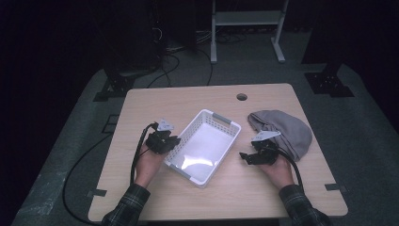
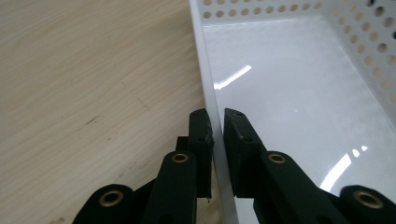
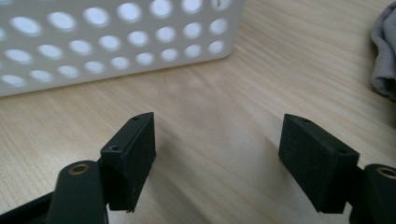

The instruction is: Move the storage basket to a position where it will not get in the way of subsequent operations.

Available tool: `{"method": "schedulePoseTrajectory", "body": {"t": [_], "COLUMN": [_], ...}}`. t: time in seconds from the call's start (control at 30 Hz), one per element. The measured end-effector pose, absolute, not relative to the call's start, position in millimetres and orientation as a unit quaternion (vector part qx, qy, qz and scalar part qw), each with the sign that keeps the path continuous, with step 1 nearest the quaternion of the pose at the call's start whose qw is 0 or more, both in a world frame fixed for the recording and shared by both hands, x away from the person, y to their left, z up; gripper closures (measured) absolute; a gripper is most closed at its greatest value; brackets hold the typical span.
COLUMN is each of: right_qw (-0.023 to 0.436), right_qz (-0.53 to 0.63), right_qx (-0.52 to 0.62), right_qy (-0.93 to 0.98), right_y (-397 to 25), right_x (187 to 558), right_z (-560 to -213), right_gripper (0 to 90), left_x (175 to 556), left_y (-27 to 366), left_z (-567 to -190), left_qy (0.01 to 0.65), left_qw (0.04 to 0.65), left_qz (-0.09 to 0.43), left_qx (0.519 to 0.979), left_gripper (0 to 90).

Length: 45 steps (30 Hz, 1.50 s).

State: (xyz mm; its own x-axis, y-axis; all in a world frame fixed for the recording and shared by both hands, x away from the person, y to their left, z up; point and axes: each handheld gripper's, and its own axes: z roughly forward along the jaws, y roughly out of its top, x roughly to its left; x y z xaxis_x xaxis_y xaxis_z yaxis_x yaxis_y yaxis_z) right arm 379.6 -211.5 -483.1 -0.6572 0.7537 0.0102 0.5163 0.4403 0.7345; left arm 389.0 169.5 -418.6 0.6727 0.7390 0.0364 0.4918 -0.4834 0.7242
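Note:
A white perforated basket (image 1: pixel 188 131) lies empty in the middle of the table, turned at an angle. My left gripper (image 1: pixel 172 144) is shut on the basket's left wall (image 2: pixel 205 70), one jaw outside and one inside, as the left gripper view shows at my left gripper (image 2: pixel 217 127). A grey cloth (image 1: pixel 287 129) lies bunched at the right of the table. My right gripper (image 1: pixel 244 156) rests just in front of the cloth, open with nothing between its jaws. In the right gripper view my right gripper (image 3: pixel 218 140) faces the basket's holed side (image 3: pixel 116 42), with the cloth's edge (image 3: pixel 385 56) at far right.
The wooden table (image 1: pixel 155 101) has a round cable hole (image 1: pixel 242 97) near its far edge. Black cables (image 1: pixel 75 179) trail off the left side onto the grey floor. A metal frame (image 1: pixel 247 28) and dark stands are behind the table.

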Motion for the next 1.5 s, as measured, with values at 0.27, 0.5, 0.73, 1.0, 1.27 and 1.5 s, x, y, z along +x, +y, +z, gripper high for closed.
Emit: {"method": "schedulePoseTrajectory", "body": {"t": [0.27,0.5,0.73,1.0,1.27,1.5], "right_qw": [0.166,0.165,0.166,0.166,0.166,0.168], "right_qz": [0.373,0.37,0.37,0.37,0.369,0.368], "right_qx": [0.379,0.383,0.386,0.386,0.387,0.39], "right_qy": [0.831,0.83,0.829,0.829,0.828,0.827], "right_y": [-211.8,-211.5,-211.0,-211.0,-211.0,-210.7], "right_x": [378.8,379.0,379.2,379.2,379.0,379.2], "right_z": [-485.2,-485.2,-485.2,-485.2,-485.3,-485.4], "right_gripper": [22.1,20.1,19.7,19.7,19.6,18.6], "left_x": [391.3,395.6,405.4,423.2,438.2,447.6], "left_y": [179.3,185.9,197.8,214.4,236.0,254.7], "left_z": [-413.6,-411.0,-405.1,-405.6,-405.3,-405.0], "left_qy": [0.365,0.355,0.352,0.365,0.388,0.404], "left_qw": [0.363,0.362,0.364,0.361,0.358,0.35], "left_qz": [0.169,0.174,0.187,0.193,0.203,0.211], "left_qx": [0.841,0.844,0.842,0.836,0.825,0.818], "left_gripper": [84.8,84.8,84.8,84.8,84.8,84.8]}}
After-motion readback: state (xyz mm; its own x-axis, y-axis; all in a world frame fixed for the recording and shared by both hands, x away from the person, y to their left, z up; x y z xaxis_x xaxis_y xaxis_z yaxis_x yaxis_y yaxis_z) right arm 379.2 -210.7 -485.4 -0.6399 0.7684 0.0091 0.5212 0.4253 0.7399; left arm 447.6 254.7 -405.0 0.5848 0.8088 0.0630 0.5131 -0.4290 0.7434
